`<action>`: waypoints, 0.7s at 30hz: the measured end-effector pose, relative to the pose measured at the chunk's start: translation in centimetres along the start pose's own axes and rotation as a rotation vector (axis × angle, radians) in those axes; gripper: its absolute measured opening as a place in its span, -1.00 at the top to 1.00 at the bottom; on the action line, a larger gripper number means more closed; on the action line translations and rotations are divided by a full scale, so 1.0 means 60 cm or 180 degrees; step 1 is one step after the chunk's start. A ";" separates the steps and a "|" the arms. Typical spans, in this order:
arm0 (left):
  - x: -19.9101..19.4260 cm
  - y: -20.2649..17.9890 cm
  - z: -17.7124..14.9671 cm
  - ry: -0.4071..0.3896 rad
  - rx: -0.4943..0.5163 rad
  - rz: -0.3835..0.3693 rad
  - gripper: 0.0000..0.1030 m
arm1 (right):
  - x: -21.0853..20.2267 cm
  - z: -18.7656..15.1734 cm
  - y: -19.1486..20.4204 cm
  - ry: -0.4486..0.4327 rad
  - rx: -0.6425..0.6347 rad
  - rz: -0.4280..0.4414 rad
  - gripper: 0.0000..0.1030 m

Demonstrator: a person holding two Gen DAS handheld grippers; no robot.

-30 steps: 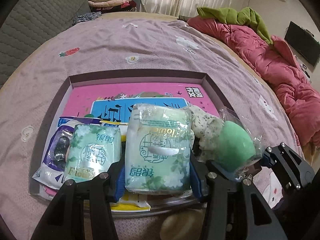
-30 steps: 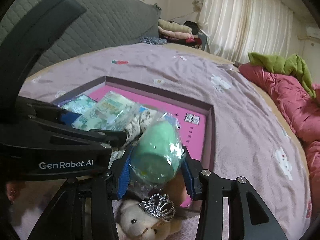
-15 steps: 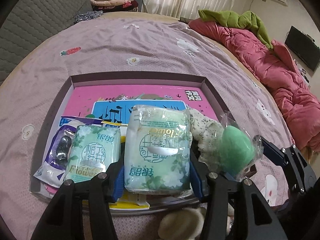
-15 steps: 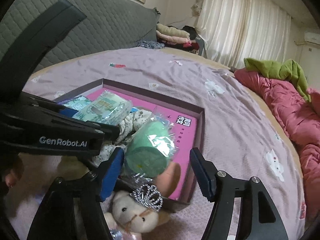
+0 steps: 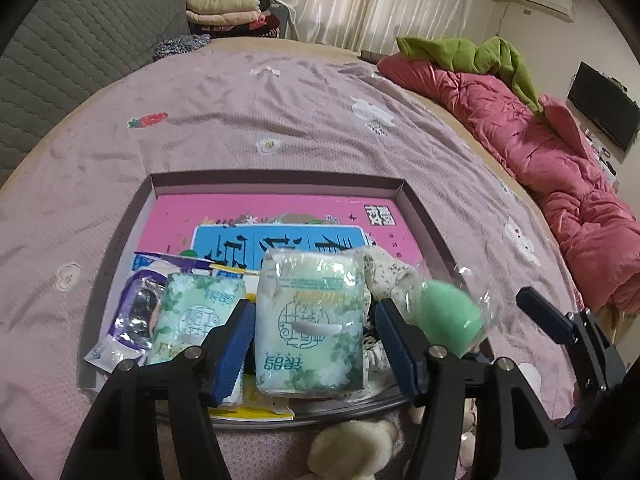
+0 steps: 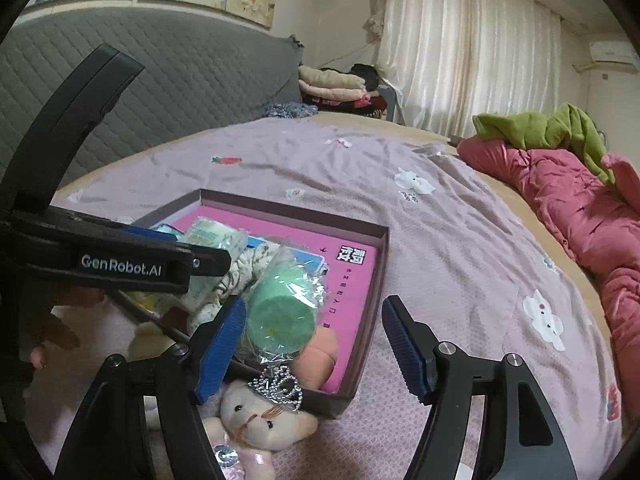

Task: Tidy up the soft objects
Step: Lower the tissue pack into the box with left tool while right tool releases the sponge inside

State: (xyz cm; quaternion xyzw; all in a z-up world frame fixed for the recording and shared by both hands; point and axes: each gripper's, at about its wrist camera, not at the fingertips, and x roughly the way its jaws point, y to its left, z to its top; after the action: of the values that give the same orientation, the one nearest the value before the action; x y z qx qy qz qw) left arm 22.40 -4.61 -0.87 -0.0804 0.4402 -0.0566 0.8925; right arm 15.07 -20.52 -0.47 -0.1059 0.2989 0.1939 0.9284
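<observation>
I see a shallow cardboard box with mauve walls and a glossy pink printed floor, lying on a bed under a dusty-lilac sheet with small flower and strawberry patches. Inside it, toward the near edge, soft packs crowd together: a plump tissue pack in crinkly pale-green film with leaf print, a second, slimmer tissue pack to its left, a purple-and-white foil pouch at the far left, and a bunched cream floral cloth to the right. Beside the cloth sits a rounded mint-green sponge in loose clear cellophane, leaning on the box's near rim. A cream plush bear with a silver bead crown lies just outside that rim, partly under the sponge, and a peach rounded shape beside it I cannot identify. A quilted pink duvet with a green garment on top lines the right edge of the bed; a grey padded headboard and folded clothes stand beyond. My left gripper straddles the plump tissue pack, its jaws opening, the ribbed blue pads just clear of the film on both sides. My right gripper is spread wide around the wrapped sponge; the left pad lies close against the cellophane, the right pad well apart from it. The left gripper's black body blocks the right view's left side.
</observation>
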 end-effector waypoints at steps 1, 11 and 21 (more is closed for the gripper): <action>-0.003 0.001 0.001 -0.0015 -0.0010 0.0005 -0.20 | -0.001 0.000 0.001 -0.0007 -0.0004 0.0003 -0.41; -0.034 0.008 -0.003 -0.0087 -0.0021 0.0033 -0.20 | -0.033 0.005 0.014 -0.0223 -0.0023 0.0014 -0.41; -0.073 0.000 -0.021 -0.0174 -0.0015 0.0036 -0.21 | -0.073 -0.002 -0.002 -0.0271 0.0302 0.0020 -0.47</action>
State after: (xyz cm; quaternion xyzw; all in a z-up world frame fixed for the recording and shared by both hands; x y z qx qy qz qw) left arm 18.74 -3.98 1.77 -0.0815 0.4162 -0.0482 0.9043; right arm 11.79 -21.96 2.04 -0.0525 0.2682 0.1867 0.9436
